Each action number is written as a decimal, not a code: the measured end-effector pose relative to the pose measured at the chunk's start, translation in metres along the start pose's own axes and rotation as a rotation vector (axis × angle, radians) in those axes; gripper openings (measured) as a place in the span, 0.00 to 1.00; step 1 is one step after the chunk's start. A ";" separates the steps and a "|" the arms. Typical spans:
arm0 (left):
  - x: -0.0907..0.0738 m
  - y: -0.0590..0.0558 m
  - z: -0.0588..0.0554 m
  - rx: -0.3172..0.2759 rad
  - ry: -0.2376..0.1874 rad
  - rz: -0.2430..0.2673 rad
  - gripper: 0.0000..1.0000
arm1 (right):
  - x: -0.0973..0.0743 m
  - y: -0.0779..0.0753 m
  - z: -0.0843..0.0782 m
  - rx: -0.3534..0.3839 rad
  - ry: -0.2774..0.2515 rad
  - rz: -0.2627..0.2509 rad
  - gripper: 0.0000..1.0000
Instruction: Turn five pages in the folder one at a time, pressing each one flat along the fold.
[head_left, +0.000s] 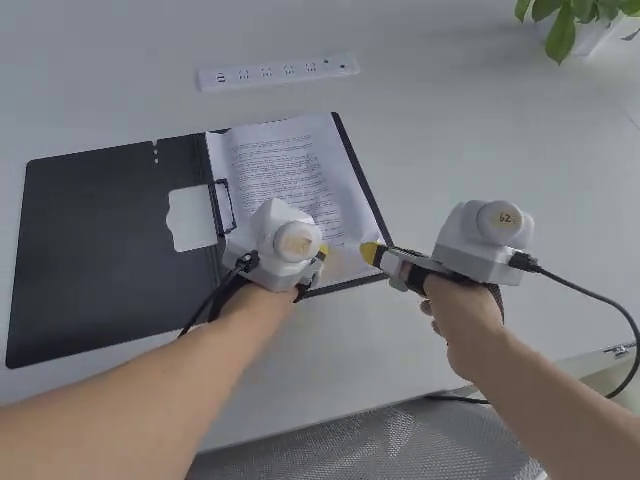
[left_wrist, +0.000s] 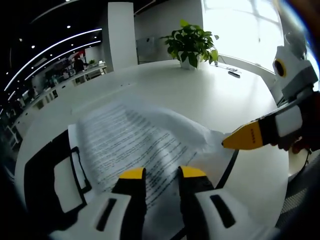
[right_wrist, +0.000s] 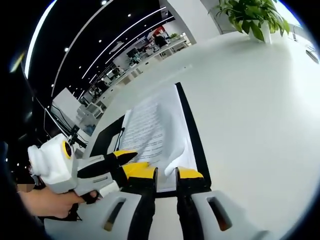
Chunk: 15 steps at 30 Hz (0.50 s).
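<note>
A black folder (head_left: 100, 250) lies open on the white table, with a printed page (head_left: 290, 170) on its right half. My left gripper (head_left: 290, 262) rests on the lower part of that page, its jaws (left_wrist: 162, 173) close together with nothing between them. My right gripper (head_left: 372, 252) points in from the right, and its yellow tip (left_wrist: 240, 139) meets the page's lower right corner. That corner (right_wrist: 175, 145) is lifted and curls up just ahead of the right gripper (right_wrist: 165, 173), which appears shut on it. The left gripper (right_wrist: 125, 156) sits close on the left in the right gripper view.
A white power strip (head_left: 278, 72) lies behind the folder. A potted plant (head_left: 575, 20) stands at the far right corner. The right gripper's black cable (head_left: 590, 300) trails off the table's near edge. Bare tabletop surrounds the folder.
</note>
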<state>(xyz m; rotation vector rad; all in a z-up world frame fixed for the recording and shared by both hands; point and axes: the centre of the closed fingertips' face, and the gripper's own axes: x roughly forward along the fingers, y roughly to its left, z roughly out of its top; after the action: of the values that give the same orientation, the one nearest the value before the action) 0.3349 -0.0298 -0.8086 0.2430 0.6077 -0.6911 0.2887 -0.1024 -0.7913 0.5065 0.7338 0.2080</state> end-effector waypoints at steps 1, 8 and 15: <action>0.000 0.000 0.000 0.002 0.000 0.000 0.24 | 0.000 0.000 0.000 0.004 0.001 0.000 0.10; -0.001 0.000 0.000 -0.001 -0.001 0.003 0.24 | -0.002 -0.004 0.000 0.034 -0.012 -0.012 0.00; -0.002 -0.001 0.001 -0.011 0.002 0.005 0.24 | -0.004 0.001 0.004 0.059 -0.037 0.003 0.00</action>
<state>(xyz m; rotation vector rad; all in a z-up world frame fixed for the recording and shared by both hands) 0.3334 -0.0301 -0.8070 0.2352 0.6123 -0.6831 0.2890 -0.1047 -0.7863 0.5667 0.7048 0.1800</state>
